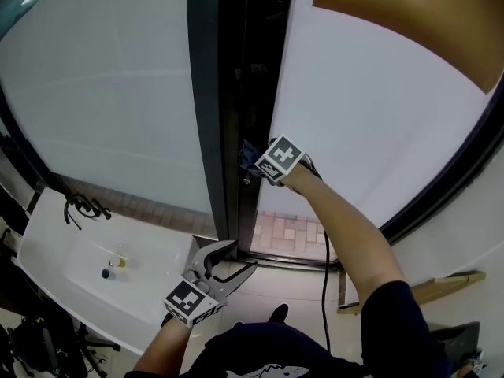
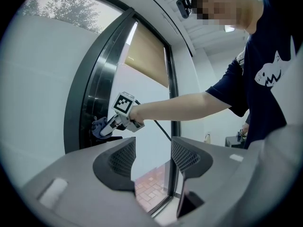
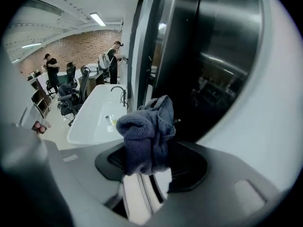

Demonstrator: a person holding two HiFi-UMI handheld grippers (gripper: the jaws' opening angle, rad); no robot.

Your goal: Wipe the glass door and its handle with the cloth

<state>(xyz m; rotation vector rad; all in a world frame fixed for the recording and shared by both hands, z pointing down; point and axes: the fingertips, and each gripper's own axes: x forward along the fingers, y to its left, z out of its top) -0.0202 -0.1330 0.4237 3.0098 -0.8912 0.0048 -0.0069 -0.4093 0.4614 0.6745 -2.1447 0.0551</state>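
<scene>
1. Right gripper (image 3: 152,162) – jaws clamped on the bunched blue-grey cloth (image 3: 146,134), cloth up at the dark vertical frame (image 1: 235,93) beside the glass door (image 1: 378,109)
2. Left gripper (image 2: 152,157) – jaws apart, nothing between them, low near the white sink (image 1: 47,246), well apart from the cloth

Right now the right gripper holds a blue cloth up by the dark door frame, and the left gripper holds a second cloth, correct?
The left gripper holds nothing: the left gripper view shows its jaws apart and empty. The right gripper does hold the blue cloth by the dark door frame.
</scene>
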